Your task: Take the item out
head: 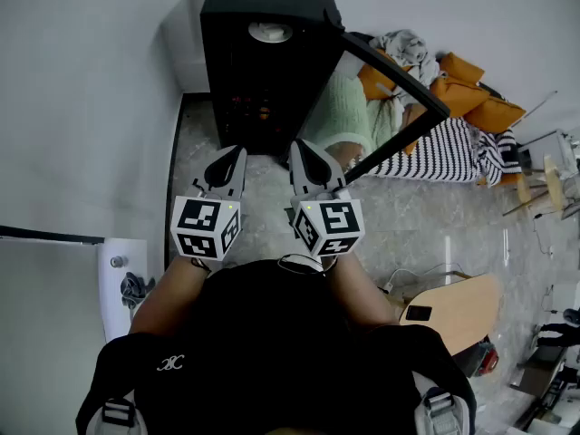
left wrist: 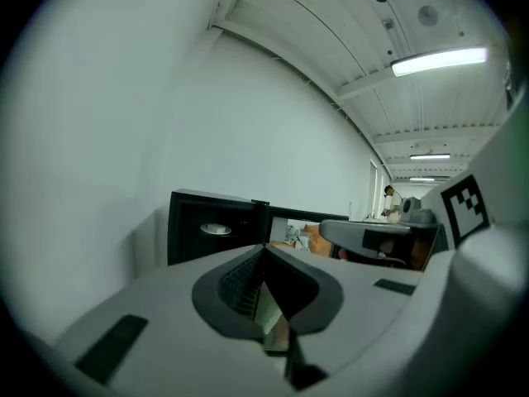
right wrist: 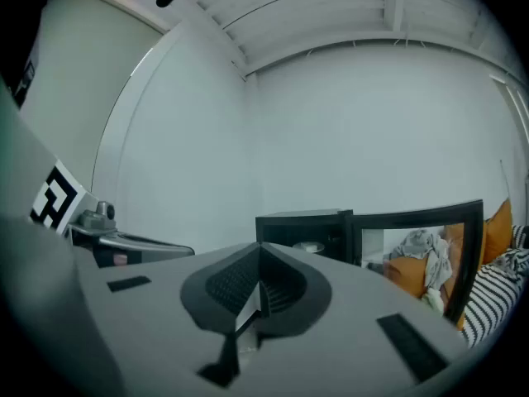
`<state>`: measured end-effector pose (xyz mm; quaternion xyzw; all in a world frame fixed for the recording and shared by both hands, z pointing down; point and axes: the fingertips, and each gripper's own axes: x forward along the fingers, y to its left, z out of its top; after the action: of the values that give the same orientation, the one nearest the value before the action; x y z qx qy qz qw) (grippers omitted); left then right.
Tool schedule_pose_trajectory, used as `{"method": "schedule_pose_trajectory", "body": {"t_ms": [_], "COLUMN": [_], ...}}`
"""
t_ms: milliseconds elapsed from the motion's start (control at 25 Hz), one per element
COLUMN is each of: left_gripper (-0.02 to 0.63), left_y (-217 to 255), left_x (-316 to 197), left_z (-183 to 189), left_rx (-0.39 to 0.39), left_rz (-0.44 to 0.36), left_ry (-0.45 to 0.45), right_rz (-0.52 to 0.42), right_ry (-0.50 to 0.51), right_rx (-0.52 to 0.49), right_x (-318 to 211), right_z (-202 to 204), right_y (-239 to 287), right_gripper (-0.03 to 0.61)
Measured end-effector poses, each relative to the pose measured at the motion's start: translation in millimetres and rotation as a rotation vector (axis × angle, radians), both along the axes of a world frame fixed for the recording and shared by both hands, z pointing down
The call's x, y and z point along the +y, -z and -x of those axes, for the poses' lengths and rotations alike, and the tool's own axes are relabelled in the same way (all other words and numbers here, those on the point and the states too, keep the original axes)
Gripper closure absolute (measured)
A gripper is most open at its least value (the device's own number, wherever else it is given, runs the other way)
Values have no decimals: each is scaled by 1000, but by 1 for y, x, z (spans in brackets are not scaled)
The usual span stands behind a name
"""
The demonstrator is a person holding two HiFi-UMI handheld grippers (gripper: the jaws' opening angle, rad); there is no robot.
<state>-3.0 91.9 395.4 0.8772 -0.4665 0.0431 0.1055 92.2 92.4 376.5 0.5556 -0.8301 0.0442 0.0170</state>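
A black cabinet (head: 263,62) stands on the floor against the wall, with its glass door (head: 391,72) swung open to the right. A white round item (head: 270,32) lies on a shelf inside, near the top; it also shows as the white item (left wrist: 216,229) in the left gripper view and the white item (right wrist: 308,246) in the right gripper view. My left gripper (head: 227,158) and right gripper (head: 305,149) hang side by side just short of the cabinet opening. Both are shut with nothing between the jaws and touch nothing. The left gripper (left wrist: 266,253) and right gripper (right wrist: 259,256) both point at the cabinet.
Behind the open door lie a green cloth (head: 343,116), orange cushions (head: 471,93) and a striped cloth (head: 444,152). A wooden table (head: 453,306) with a dark phone (head: 419,313) stands at the lower right. A white wall runs along the left, with a white fixture (head: 122,275).
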Motion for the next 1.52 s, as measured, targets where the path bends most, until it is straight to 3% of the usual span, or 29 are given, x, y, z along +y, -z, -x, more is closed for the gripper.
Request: {"method": "schedule_pose_trajectory", "body": {"t_ms": [1080, 1520], "left_gripper": [606, 606], "left_y": [-3, -17], "left_x": [19, 11], "left_z": [67, 79], "left_rx": [35, 51], "left_rz": [17, 53], "left_ry": [-66, -66], "right_rz": [17, 29], "right_ry": [-64, -80], "right_rx": [-7, 39], "right_x": [31, 20], "right_z": [71, 73], "right_y": [-8, -17], "right_gripper": [575, 575]}}
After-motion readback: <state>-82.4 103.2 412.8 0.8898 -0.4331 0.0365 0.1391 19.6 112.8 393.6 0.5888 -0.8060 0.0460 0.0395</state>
